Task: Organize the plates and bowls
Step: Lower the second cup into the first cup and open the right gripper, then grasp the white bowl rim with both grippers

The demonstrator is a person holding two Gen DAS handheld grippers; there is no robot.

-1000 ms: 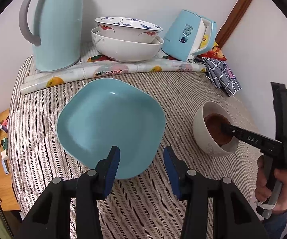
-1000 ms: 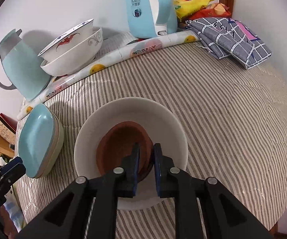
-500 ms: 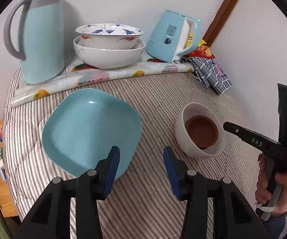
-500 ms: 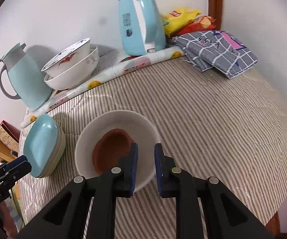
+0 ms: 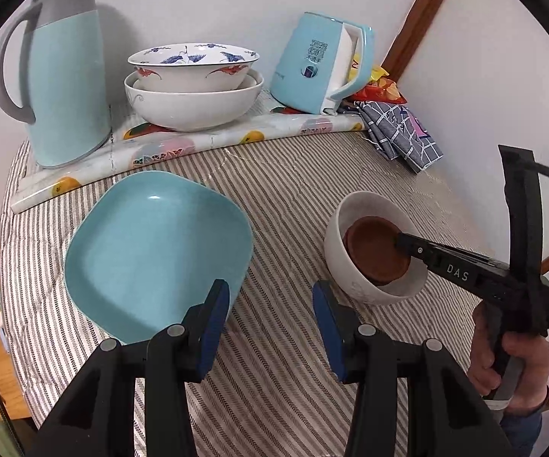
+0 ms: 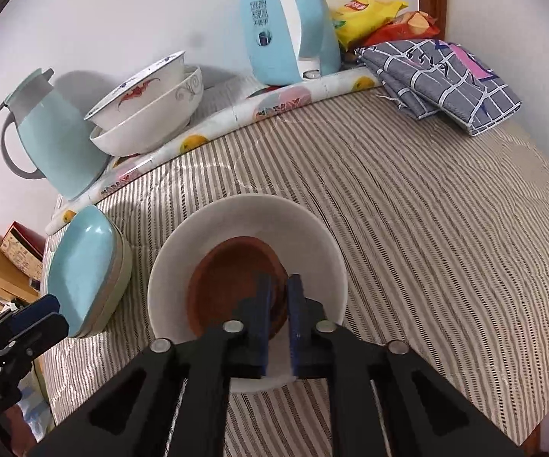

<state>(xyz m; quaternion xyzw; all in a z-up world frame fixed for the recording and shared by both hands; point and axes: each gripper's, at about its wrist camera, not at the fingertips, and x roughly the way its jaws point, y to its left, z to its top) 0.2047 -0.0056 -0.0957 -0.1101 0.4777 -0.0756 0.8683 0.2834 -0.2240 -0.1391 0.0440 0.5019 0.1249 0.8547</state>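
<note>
Right gripper [image 6: 278, 297]: its jaws are reaching down inside the white bowl [image 6: 312, 236] and are pinching the near rim of the brown bowl [image 6: 232, 278], with only a thin gap showing between the blue pads.
Brown bowl: it is nesting in the white bowl, tilted against the inner wall rather than lying flat.
White bowl: it is sitting on the striped cloth of the table [image 6: 426, 228], to the right of the teal plate [image 5: 152, 243] and apart from it.
Left gripper [image 5: 270, 304]: it is hovering with its jaws spread wide and holding nothing; its left pad is hanging over the near edge of the teal plate, its right pad just short of the white bowl.
Teal plate: a squarish dish, it is topping a short stack of similar dishes, whose edges are showing in the right wrist view.
Stacked bowls [image 5: 194, 83]: beyond the teal plate, a painted bowl is sitting inside a larger white one on a fruit-print mat [image 5: 213, 137].
Thermos jug [image 5: 65, 76]: it is standing to the left of the stacked bowls.
Kettle [image 5: 320, 68]: it is standing to the right of the stacked bowls.
Folded checked cloth [image 6: 446, 76]: it is lying right of the kettle, with snack packets [image 6: 373, 19] behind it.
</note>
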